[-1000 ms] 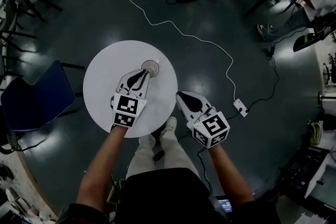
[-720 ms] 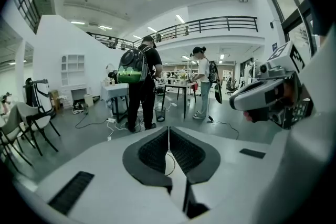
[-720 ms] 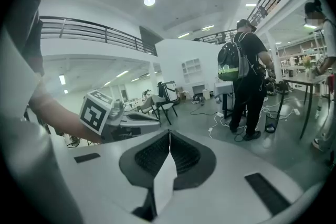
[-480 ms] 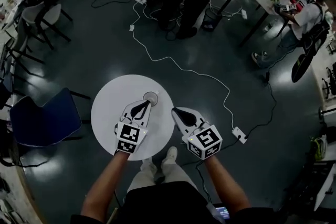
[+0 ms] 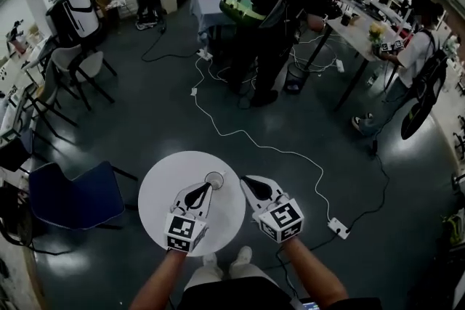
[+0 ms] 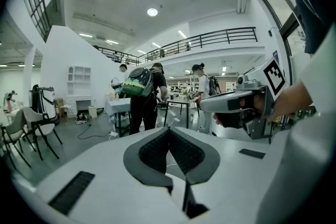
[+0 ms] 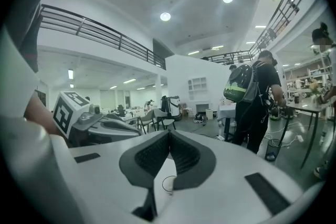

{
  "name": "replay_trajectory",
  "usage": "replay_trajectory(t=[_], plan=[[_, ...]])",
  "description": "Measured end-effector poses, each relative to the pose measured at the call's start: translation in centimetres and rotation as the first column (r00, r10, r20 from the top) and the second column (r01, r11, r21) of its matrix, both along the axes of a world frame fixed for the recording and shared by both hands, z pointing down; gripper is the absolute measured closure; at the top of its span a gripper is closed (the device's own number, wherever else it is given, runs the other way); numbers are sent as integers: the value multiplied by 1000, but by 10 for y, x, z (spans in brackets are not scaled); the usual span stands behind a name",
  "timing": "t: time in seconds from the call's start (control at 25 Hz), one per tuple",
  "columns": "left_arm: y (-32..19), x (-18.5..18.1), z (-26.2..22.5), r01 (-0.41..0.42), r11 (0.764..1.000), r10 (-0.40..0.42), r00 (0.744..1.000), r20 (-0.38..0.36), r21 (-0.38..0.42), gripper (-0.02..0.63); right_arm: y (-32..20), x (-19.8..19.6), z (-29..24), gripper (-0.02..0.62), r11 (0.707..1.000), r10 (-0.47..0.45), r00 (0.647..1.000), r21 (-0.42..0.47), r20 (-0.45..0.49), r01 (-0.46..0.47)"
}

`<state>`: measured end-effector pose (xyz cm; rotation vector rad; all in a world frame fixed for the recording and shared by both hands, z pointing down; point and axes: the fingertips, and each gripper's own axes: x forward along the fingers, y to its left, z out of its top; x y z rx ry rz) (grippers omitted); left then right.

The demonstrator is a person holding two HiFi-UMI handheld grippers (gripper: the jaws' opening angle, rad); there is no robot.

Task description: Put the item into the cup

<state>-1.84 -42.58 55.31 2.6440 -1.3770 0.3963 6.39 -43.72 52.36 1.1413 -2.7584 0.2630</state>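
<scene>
Hovering near cup | left gripper, right gripper: jaws closed, empty | advise: locate item, open wide first.

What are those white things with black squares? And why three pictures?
Those are grabbers. A person holds one in each hand: the left gripper and the right gripper. One picture comes from a camera on the person's head, looking down. The other two come from cameras riding on each grabber, looking along its jaws. Both pairs of jaws are closed, holding nothing. Near their tips, a cup stands on a round white table.
</scene>
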Motion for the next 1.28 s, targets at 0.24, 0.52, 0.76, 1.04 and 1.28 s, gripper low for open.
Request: replay_trajectory(t=[0.24,0.52,0.76,1.04,1.28], plan=[[24,17,-5,60,998,-60,998,-5,14,591,13,26,-14,578,999,-23,999,35,30,22],[39,36,-38,94,995,-93,995,-38,18,591,21,44,-39,578,996,-45,998,81,36,42],[48,46,-50,87,995,-85,995,-61,40,591,31,53,-49,578,995,-43,998,95,40,39],[65,34,-66,71,994,-66,995,-68,79,591,53,41,-71,578,990,-32,998,143,58,23],[90,18,-82,45,996,-39,996,-77,82,591,78,20,-83,578,986,-21,998,164,58,11]])
